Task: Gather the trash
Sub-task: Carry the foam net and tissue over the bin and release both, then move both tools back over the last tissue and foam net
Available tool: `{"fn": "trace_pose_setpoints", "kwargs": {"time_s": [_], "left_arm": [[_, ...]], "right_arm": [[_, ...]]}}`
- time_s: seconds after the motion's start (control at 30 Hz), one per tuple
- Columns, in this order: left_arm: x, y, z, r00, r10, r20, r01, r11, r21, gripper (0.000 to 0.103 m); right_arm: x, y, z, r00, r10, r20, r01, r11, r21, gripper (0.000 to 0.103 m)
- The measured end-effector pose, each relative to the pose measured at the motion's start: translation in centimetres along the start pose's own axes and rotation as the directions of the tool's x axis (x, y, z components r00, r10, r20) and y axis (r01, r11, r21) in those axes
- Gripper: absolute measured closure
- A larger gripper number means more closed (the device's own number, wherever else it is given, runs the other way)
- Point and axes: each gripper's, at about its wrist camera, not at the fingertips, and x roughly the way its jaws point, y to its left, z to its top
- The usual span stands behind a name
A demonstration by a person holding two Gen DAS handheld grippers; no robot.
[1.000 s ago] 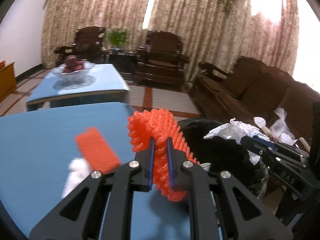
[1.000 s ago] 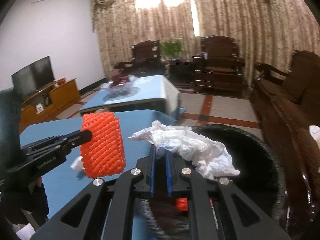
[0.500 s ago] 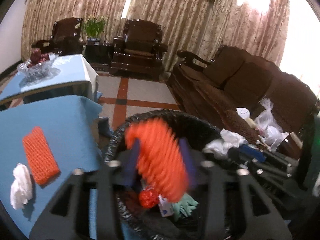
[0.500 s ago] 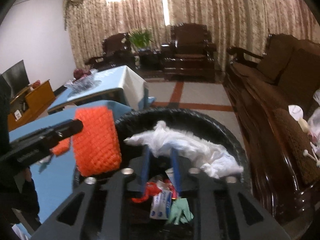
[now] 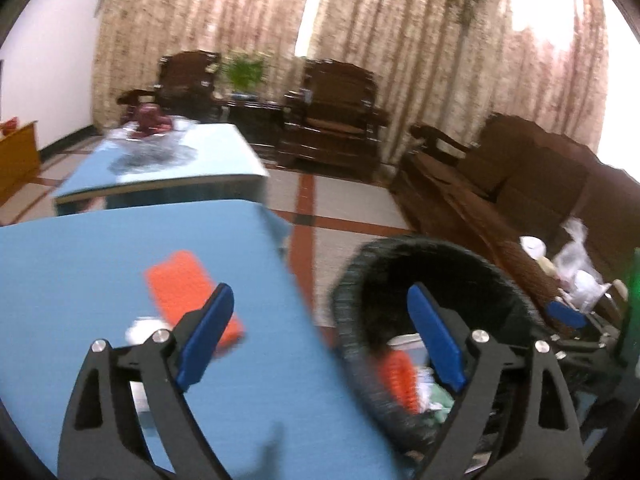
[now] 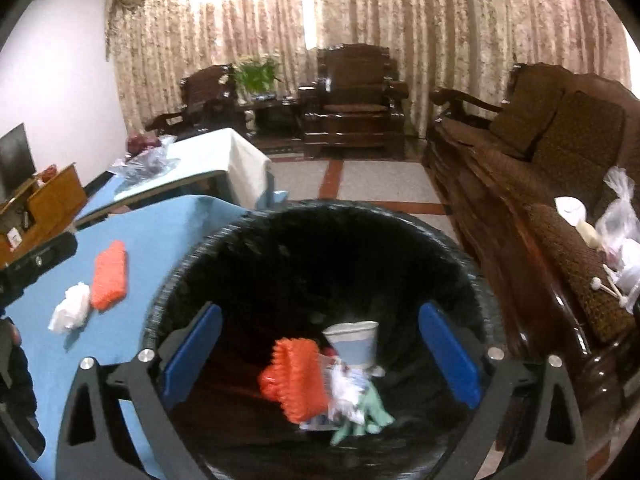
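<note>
A black-lined trash bin [image 6: 312,216] stands beside the blue table [image 6: 160,232]. Inside it lie an orange foam net [image 6: 294,376], white tissue [image 6: 346,388], a paper cup [image 6: 354,342] and a green glove [image 6: 370,412]. My right gripper [image 6: 318,350] is open and empty above the bin. My left gripper [image 5: 320,336] is open and empty over the table edge and the bin rim [image 5: 344,320]. On the table lie another orange foam net [image 6: 109,276] and a white crumpled tissue [image 6: 70,306]; the net also shows in the left wrist view [image 5: 188,288].
A brown sofa [image 6: 552,168] with plastic bags [image 6: 620,236] stands to the right of the bin. A second blue table [image 5: 160,164] with a fruit bowl [image 5: 148,124] stands behind. Dark armchairs [image 6: 352,96] line the curtains. A TV [image 6: 14,160] stands left.
Both grippers opened. The orange net left my left gripper and the white tissue left my right gripper; both now lie in the bin. The left gripper swung back toward the table.
</note>
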Motion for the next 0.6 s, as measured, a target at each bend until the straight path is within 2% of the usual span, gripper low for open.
{"fn": "trace_pose_setpoints", "kwargs": {"time_s": [0.17, 0.3, 0.43, 0.6], "left_arm": [[-2.6, 5.2, -0.6, 0.992, 0.125, 0.011, -0.125, 0.992, -0.018, 0.015], [-3.2, 9.1, -1.9, 0.980, 0.199, -0.028, -0.200, 0.979, -0.042, 0.015], [-2.5, 11.3, -3.1, 0.971, 0.227, -0.071, -0.231, 0.972, -0.055, 0.015], [-0.7, 12.5, -4.7, 0.966, 0.227, -0.127, -0.236, 0.970, -0.055, 0.019]], "right_arm": [[-0.1, 4.6, 0.5, 0.997, 0.072, 0.019, -0.072, 0.997, -0.019, 0.006], [0.6, 8.4, 0.3, 0.993, 0.118, 0.015, -0.117, 0.992, -0.057, 0.006], [1.4, 11.2, 0.1, 0.990, 0.141, 0.021, -0.139, 0.987, -0.081, 0.006], [2.4, 13.4, -0.1, 0.987, 0.158, 0.016, -0.156, 0.983, -0.100, 0.006]]}}
